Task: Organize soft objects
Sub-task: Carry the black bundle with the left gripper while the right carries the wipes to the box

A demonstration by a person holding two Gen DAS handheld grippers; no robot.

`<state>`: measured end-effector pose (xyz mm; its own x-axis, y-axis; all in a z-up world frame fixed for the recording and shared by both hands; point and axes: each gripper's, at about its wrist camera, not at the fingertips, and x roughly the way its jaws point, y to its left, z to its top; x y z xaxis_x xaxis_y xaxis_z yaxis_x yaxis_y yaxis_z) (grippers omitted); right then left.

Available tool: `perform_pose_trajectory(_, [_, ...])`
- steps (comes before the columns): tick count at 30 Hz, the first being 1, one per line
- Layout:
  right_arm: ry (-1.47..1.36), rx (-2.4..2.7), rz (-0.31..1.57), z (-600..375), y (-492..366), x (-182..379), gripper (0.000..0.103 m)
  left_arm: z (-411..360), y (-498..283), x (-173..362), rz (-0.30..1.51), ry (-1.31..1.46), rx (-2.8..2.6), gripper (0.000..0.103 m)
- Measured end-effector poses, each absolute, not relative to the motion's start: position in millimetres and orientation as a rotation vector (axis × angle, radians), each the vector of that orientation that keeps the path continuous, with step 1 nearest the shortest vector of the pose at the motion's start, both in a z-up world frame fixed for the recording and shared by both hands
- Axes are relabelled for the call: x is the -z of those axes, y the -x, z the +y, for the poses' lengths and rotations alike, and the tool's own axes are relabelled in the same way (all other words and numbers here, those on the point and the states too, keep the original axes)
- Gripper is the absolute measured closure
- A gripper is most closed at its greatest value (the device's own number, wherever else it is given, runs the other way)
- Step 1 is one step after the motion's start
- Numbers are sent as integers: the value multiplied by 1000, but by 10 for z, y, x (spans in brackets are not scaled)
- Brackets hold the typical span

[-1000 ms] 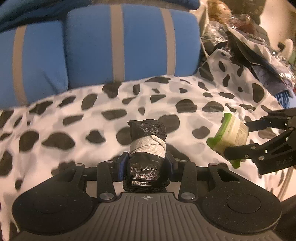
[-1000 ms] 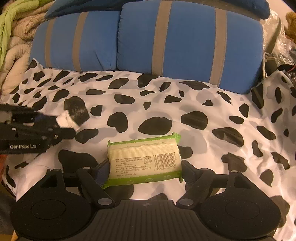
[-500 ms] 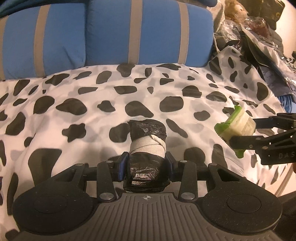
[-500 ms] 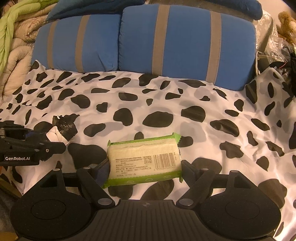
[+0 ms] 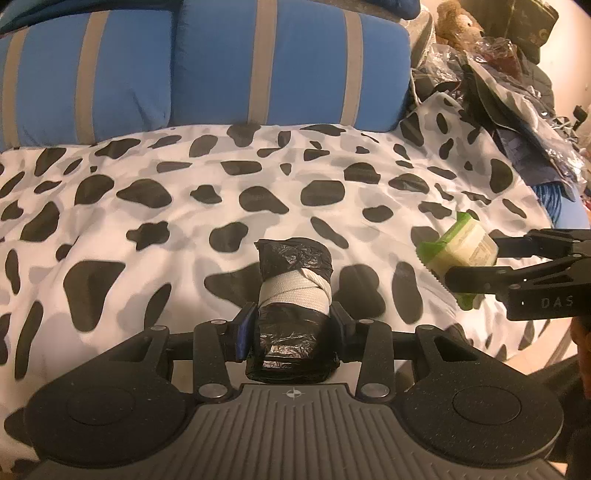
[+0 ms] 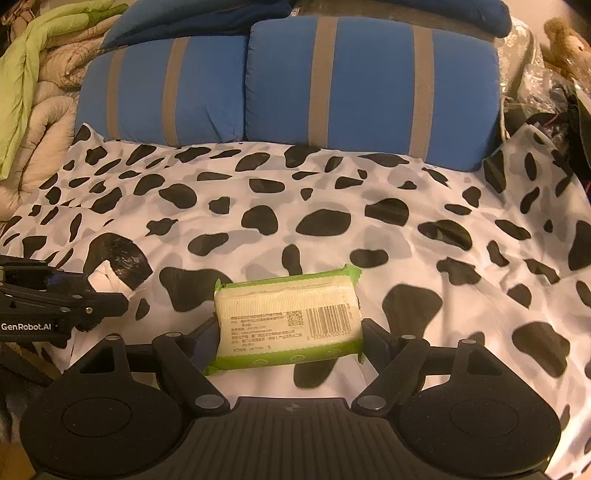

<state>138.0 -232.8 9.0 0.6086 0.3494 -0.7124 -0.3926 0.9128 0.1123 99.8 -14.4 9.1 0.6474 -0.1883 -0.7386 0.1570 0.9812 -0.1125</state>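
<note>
My left gripper [image 5: 291, 325] is shut on a black plastic roll [image 5: 293, 288] bound with a white band, held above the cow-print sheet [image 5: 184, 206]. My right gripper [image 6: 288, 332] is shut on a green-edged tissue pack [image 6: 288, 314], barcode side up, gripped across its length. In the left wrist view the right gripper [image 5: 476, 262] and its tissue pack [image 5: 458, 254] show at the right edge. The right wrist view shows the left gripper [image 6: 103, 288] at the left edge with the black plastic roll [image 6: 118, 266] in it.
Two blue pillows with grey stripes [image 6: 295, 81] lie along the far side of the sheet. Folded beige and green quilts [image 6: 33, 92] are piled at the far left. Bags, dark clothes and a brown plush toy [image 5: 458, 26] clutter the right side.
Both grippers have drawn back from the pillows, each keeping its object. More of the cow-print sheet now lies ahead of them, and the pillows look farther off.
</note>
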Motion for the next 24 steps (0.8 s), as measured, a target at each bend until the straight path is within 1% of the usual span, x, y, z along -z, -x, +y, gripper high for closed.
perform_pose_trajectory(11, [42,-449,820,-2322,-965,-147,22,-213,-614,-143,868,65,239,63])
perform_pose_trajectory(18, [77,-475,893,-2287,-697,-51,21,-248,-414,-118,918,88,270,63])
perform_pose_trajectory(24, [90,-480,973,-2276,-559,33,21,-301,-275,-55,1002,93,324,62])
